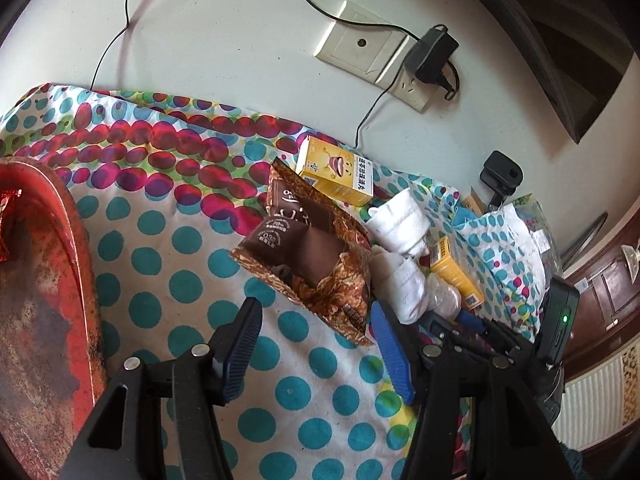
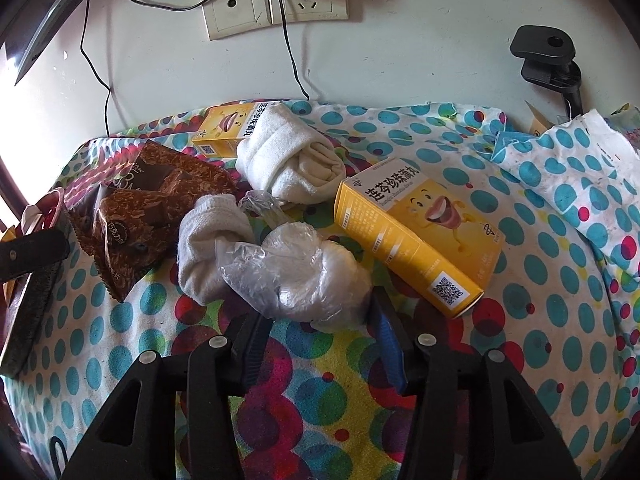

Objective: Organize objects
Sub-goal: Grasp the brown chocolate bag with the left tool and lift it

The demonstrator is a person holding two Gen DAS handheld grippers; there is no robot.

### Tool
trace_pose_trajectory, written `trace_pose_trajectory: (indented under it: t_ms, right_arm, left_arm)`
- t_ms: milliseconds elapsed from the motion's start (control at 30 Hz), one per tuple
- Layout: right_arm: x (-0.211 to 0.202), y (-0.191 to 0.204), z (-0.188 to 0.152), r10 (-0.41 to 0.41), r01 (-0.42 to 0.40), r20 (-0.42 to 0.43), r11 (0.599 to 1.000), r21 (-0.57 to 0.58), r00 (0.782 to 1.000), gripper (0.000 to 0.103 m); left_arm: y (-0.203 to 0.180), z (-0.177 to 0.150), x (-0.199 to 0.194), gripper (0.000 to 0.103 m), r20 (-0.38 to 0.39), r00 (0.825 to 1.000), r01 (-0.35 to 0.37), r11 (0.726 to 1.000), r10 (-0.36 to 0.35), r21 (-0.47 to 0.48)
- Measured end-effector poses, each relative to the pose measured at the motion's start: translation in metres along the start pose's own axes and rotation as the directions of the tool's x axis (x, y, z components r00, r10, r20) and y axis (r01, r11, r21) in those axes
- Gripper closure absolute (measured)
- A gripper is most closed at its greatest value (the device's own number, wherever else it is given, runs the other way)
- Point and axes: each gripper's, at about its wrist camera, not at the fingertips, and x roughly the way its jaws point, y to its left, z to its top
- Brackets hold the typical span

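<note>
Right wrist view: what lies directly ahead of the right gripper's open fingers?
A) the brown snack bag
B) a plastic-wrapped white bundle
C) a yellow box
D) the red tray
B: the plastic-wrapped white bundle lies just beyond the open right gripper; the brown snack bag is off left and the nearer yellow box off right.

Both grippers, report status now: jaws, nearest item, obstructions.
Left gripper open, empty, brown snack bag just ahead. Right gripper open, empty, at plastic-wrapped bundle. White sock touches bundle; yellow box close right.
</note>
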Motion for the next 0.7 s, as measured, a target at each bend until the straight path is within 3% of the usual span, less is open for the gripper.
trace_pose_trajectory:
  t_ms: [300,533,700]
  right_arm:
    - [0.001,0.001,0.000,0.016,-0.016,0.000,1.000,0.001,1.000,0.050]
    - [-0.001,-0.004,-0.002,0.044,-0.044,0.007,0.999,0.022,0.999,0.050]
    - [0.000,-0.003,-0.003,0.034,-0.034,0.005,0.999,0.013,0.999,0.050]
  left_arm:
    - [0.016,0.022,0.027,0.040,-0.014,1.000,0.006,0.988,-0.008,-0.153]
    - [0.013,0.033,0.041,0.040,0.033,0.999,-0.029,0.987,0.035,-0.159]
    - [0.013,0.034,0.044,0.048,0.065,0.998,-0.013,0.988,0.023,-0.151]
